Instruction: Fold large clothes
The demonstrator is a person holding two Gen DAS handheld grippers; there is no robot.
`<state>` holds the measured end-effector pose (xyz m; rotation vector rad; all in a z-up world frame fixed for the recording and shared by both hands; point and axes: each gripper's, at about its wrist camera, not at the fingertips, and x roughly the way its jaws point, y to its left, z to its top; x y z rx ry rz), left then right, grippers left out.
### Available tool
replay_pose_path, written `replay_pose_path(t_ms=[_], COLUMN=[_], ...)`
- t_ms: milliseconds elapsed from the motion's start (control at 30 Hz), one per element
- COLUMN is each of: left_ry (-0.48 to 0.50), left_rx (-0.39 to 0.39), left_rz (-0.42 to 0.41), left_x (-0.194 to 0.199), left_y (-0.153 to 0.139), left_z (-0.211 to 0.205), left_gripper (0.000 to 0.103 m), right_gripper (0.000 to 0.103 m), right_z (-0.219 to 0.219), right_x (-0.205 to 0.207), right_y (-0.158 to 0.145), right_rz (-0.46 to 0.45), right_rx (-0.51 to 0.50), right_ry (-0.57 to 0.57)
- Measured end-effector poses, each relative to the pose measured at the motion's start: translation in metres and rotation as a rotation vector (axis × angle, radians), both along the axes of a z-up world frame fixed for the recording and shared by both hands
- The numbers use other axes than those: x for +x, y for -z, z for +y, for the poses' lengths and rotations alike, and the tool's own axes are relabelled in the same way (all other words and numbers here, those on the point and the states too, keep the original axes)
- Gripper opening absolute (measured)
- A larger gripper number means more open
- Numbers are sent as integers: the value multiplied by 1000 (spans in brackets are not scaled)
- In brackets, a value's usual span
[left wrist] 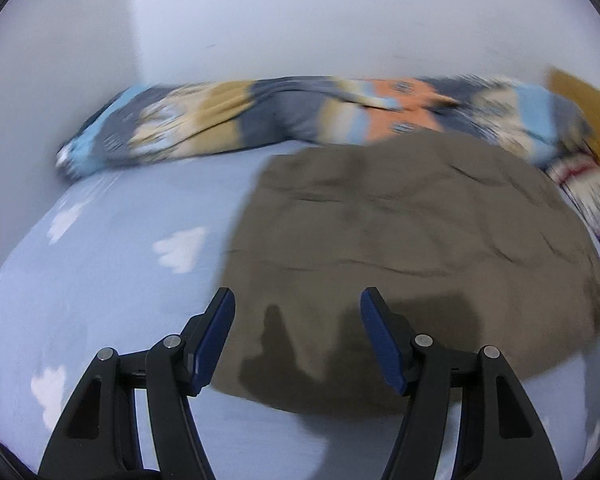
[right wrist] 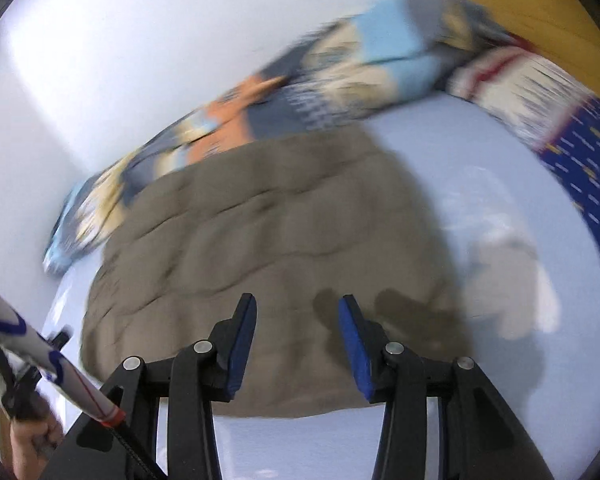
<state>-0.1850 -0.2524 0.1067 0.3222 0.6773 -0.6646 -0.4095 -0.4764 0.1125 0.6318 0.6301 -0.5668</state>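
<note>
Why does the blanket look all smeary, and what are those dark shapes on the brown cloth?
Left wrist view: motion blur smears the patterned blanket; the dark shapes on the brown cloth are tool shadows. Right wrist view: blurrier still, with similar shadows.

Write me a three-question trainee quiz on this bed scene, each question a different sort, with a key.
1. True or false: the left hand-held gripper is shut on the brown garment.
2. Multiple choice: the garment lies on A) a wooden floor, B) a blue sheet with white clouds, C) a chair.
3. Fill in: along the wall behind the garment lies a rumpled patterned ____.

Key
1. False: both its jaws and those of the right hand-held gripper stand open, with nothing between them.
2. B.
3. Blanket.
</note>
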Motion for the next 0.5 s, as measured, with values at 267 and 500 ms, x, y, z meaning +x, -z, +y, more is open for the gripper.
replay_pose_path(t_ms=[267,500], left_ry=[58,50], left_rx=[140,143], left_rz=[-30,-30], left_x=[-23,-22], left_y=[37,40], left_z=[-33,-30], left_gripper=[65,68], right_gripper=[47,48], right_z=[56,30], right_x=[51,50], right_y=[23,51], right_rz=[112,152], right_rx=[-108,-19], right_ry=[-194,-168])
